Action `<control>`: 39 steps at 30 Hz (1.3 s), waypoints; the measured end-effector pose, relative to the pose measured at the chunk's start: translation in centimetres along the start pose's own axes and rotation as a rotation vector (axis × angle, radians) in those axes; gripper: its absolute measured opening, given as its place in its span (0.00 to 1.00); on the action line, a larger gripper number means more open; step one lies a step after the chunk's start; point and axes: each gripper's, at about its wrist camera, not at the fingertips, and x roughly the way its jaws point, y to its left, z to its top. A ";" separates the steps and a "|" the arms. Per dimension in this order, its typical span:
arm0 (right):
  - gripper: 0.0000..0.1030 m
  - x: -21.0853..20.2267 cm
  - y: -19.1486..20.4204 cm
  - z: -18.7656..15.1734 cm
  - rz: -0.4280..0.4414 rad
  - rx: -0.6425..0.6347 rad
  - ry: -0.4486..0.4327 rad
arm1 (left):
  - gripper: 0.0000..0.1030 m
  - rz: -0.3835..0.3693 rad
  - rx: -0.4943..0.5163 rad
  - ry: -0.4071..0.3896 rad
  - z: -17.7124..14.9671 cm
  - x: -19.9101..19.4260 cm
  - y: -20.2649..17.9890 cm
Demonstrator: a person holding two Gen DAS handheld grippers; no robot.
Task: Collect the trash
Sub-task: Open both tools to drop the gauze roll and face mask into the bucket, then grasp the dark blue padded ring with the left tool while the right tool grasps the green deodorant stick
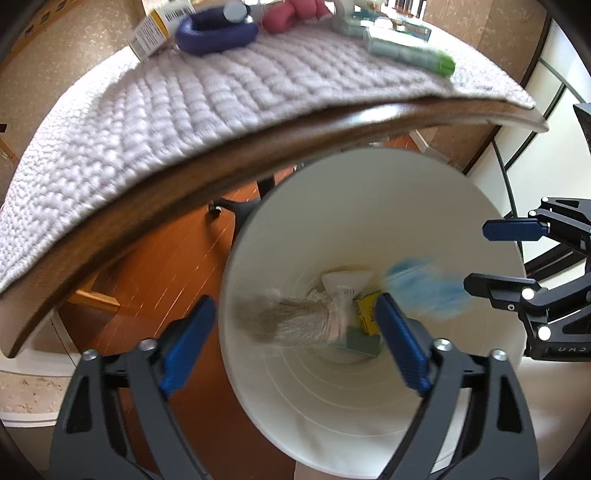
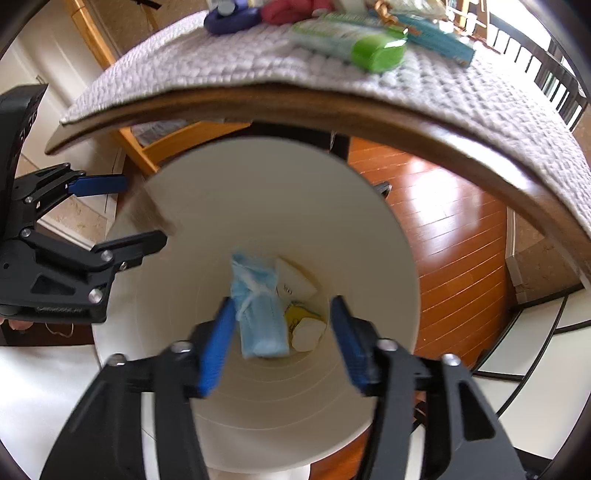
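Two pieces of trash in mid-drop inside white bin [image 1: 369, 398]: blue face mask [image 2: 258, 314] below right gripper [image 2: 282, 343], blurred brownish wad [image 1: 295, 321] below left gripper [image 1: 295, 339]. Exact nature of wad not determinable. Further trash at bin bottom: yellow carton [image 1: 365, 308], white scraps [image 2: 306, 334].

Both grippers above bin mouth, jaws spread wide, nothing held. Left gripper also visible at left edge of right wrist view [image 2: 122, 210], likewise spread.

Bin on wooden floor [image 2: 454, 236], just beside and below edge of worktop [image 1: 221, 147]. Worktop covered by quilted mat [image 1: 166, 99].

Step in hand, as judged: release of collected trash into bin.

Remaining on mat: green-capped tube [image 2: 354, 40], teal box [image 2: 439, 37], blue handled item [image 1: 216, 31], pink object [image 1: 291, 14], barcode box [image 1: 151, 33]. Trash status of each not determinable from views.

Next move, as judged: raise both grippers clear of bin rim, return above worktop, select next discard, keep jaws spread until aligned, then close. Caution: avoid contact with worktop edge on ascent.
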 end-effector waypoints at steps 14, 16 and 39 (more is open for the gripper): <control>0.96 -8.8 -2.3 2.3 -0.132 0.077 -0.308 | 0.99 0.011 -0.110 -0.265 3.8 -9.3 3.8; 0.96 -9.3 -3.1 3.2 -0.105 0.115 -0.339 | 0.99 0.000 -0.139 -0.287 4.7 -9.6 4.6; 0.96 -4.5 -1.9 9.2 -0.137 0.165 -0.357 | 0.99 0.073 -0.117 -0.250 13.7 -1.7 6.3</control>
